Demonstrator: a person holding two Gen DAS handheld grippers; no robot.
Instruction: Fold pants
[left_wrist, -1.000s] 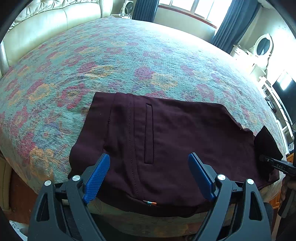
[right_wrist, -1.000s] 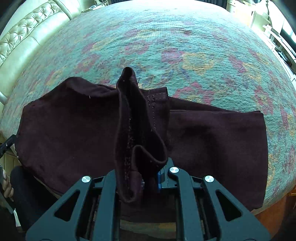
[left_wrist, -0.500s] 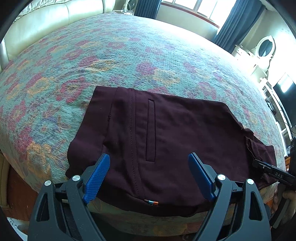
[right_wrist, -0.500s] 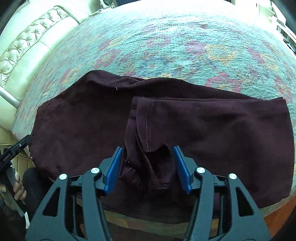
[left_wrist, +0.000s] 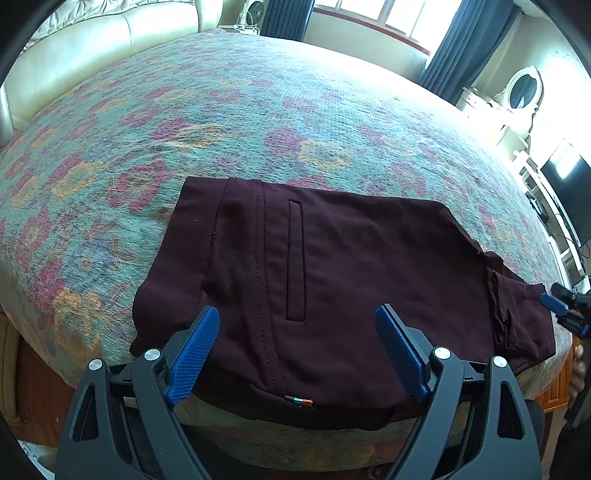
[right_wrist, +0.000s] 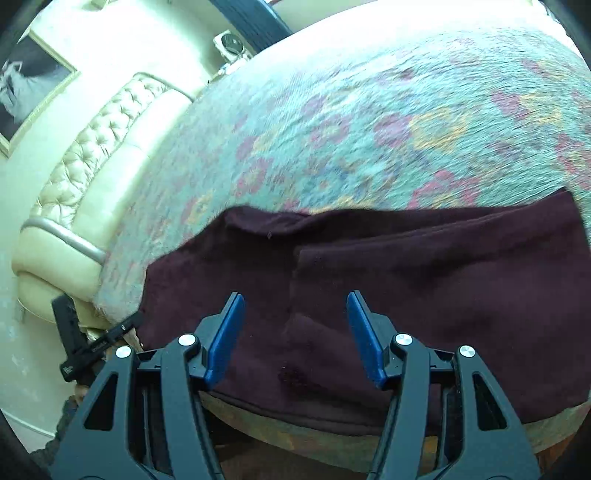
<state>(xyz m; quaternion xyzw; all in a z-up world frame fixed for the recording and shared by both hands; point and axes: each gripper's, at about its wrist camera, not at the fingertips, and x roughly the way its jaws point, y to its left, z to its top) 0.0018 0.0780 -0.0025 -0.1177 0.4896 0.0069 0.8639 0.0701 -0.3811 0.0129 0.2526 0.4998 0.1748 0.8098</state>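
Dark maroon pants (left_wrist: 369, 258) lie folded flat on the bed near its front edge, with a welt pocket (left_wrist: 294, 258) facing up. My left gripper (left_wrist: 297, 310) hovers open over the waistband end, nothing between its blue pads. In the right wrist view the same pants (right_wrist: 443, 288) show a folded-over layer with its edge running down the middle. My right gripper (right_wrist: 295, 295) stands open just above that layer, its pads clear of the cloth. Its blue tip (left_wrist: 554, 304) shows at the right edge of the left wrist view, beside the crumpled leg end (left_wrist: 506, 314).
The bed has a floral teal and pink cover (left_wrist: 258, 110) and a cream tufted headboard (right_wrist: 92, 147) at the left. A white dresser with an oval mirror (left_wrist: 522, 92) and a dark screen (left_wrist: 565, 184) stand at the right. The left gripper's black body (right_wrist: 92, 339) shows low left.
My right gripper has opened and let go of the raised pant leg, which now lies flat on the pants. It has pulled back and turned. The left gripper has stayed put.
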